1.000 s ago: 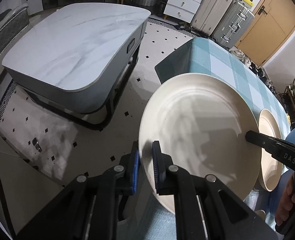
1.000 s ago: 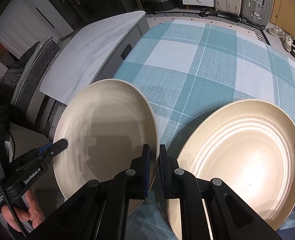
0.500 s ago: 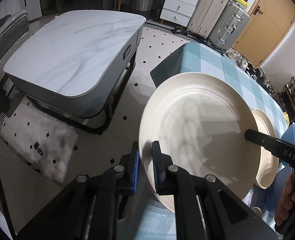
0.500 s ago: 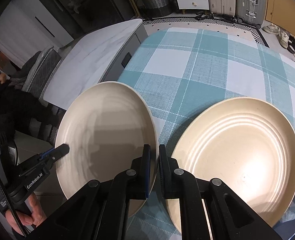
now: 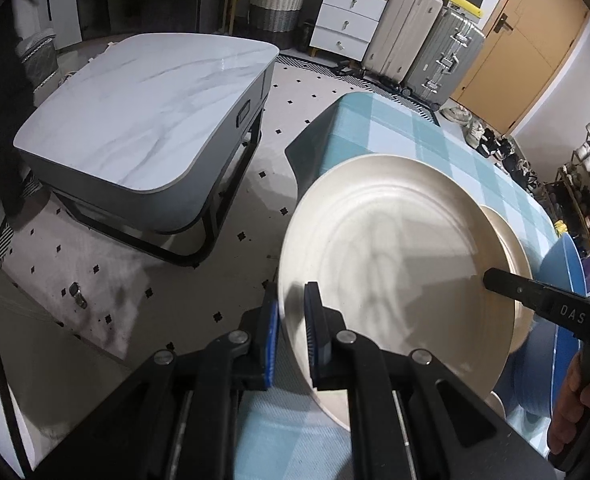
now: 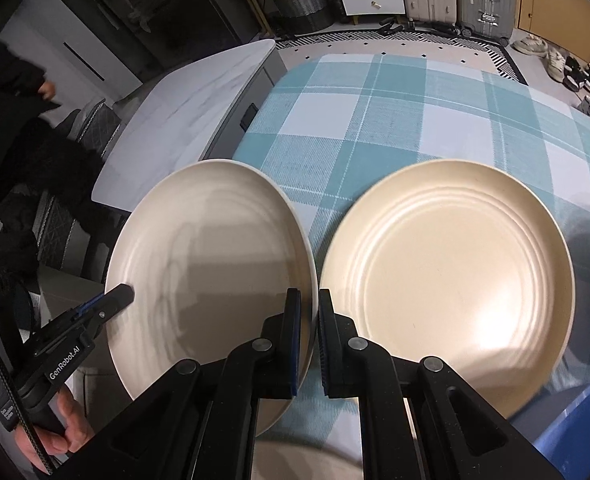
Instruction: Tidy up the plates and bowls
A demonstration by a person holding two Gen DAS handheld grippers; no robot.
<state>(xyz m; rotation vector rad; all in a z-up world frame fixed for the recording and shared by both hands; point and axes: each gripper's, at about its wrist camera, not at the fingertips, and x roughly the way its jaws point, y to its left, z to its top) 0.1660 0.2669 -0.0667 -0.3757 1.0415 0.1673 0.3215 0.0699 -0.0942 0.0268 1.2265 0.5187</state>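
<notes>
Both round cream plates look like matt ceramic or maybe melamine, can't say which. The held one at frame centre (image 5: pixel 395 264) has faint raised rings and a soft satin sheen, the cream ringed plate lying on the right (image 6: pixel 447 280) is a bit glossier where the light hits it. The teal and white checked tablecloth (image 6: pixel 375 120) is woven fabric, visibly coarse. Upper left, the white marble-look table top (image 5: pixel 143 108) is smooth and polished, on a black metal frame. The black gripper fingers (image 5: pixel 319 336) look like matt plastic with ribbed blue pads. The blue dish at far right (image 5: pixel 567 280) looks like smooth plastic.
</notes>
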